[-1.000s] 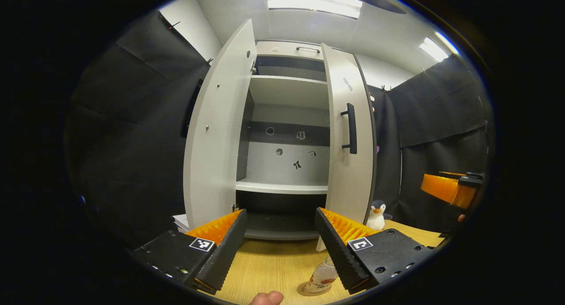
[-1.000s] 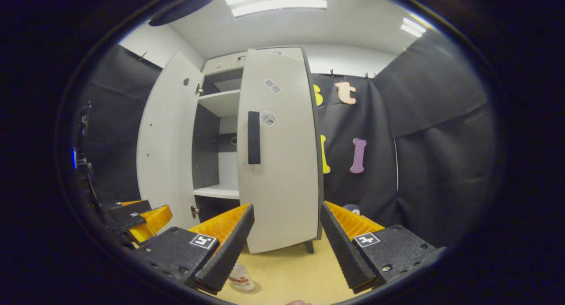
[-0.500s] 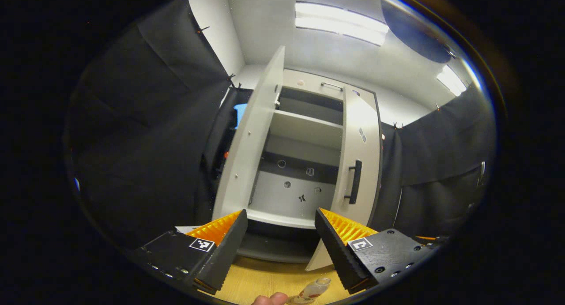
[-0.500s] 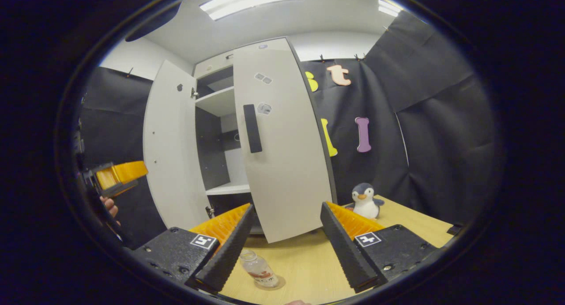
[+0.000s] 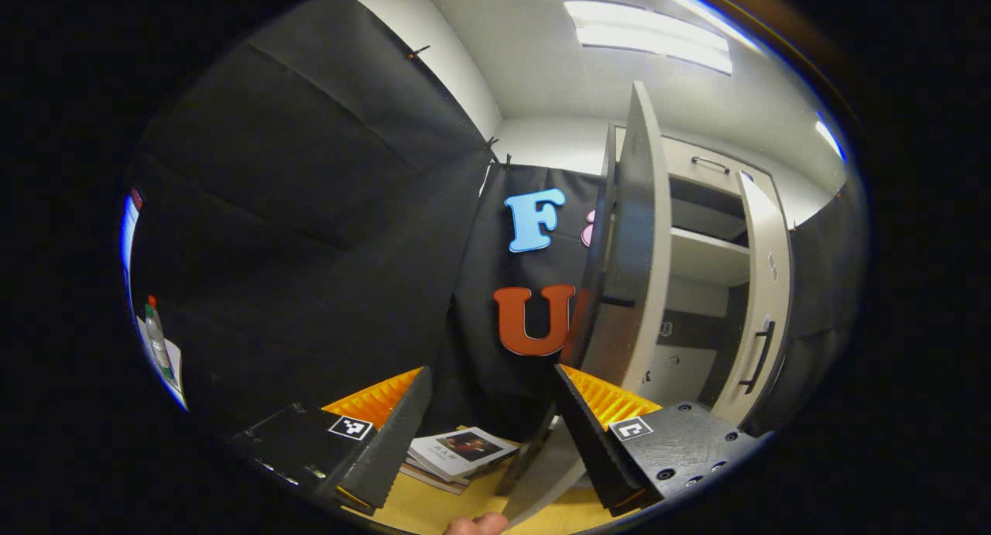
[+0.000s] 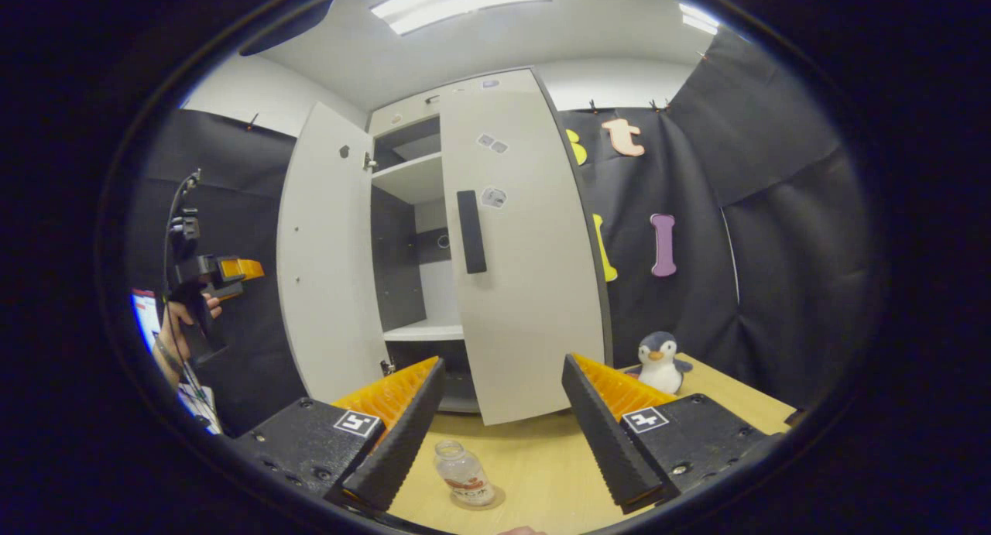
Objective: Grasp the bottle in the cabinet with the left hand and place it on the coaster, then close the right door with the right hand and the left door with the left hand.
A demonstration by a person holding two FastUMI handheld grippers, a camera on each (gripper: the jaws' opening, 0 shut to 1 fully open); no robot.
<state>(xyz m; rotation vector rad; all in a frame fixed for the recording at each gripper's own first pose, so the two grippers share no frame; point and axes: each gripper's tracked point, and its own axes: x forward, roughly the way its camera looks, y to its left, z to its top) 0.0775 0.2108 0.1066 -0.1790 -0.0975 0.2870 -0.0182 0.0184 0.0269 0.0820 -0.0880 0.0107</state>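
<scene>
Bottle (image 6: 463, 473): standing on coaster (image 6: 489, 498), before cabinet (image 6: 410, 179).
Left tongs (image 5: 488, 411), right tongs (image 6: 503, 411): gaping, gripping nothing.
Risk: closing right door (image 6: 526, 287) is possibly clipping bottle.

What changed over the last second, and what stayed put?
The left gripper swung out to the left, round the outer side of the left door, and now stands raised beside it. The right gripper drew back a little from the right door. Both stayed open and empty. The bottle stayed upright on the coaster; both doors remain open.
</scene>
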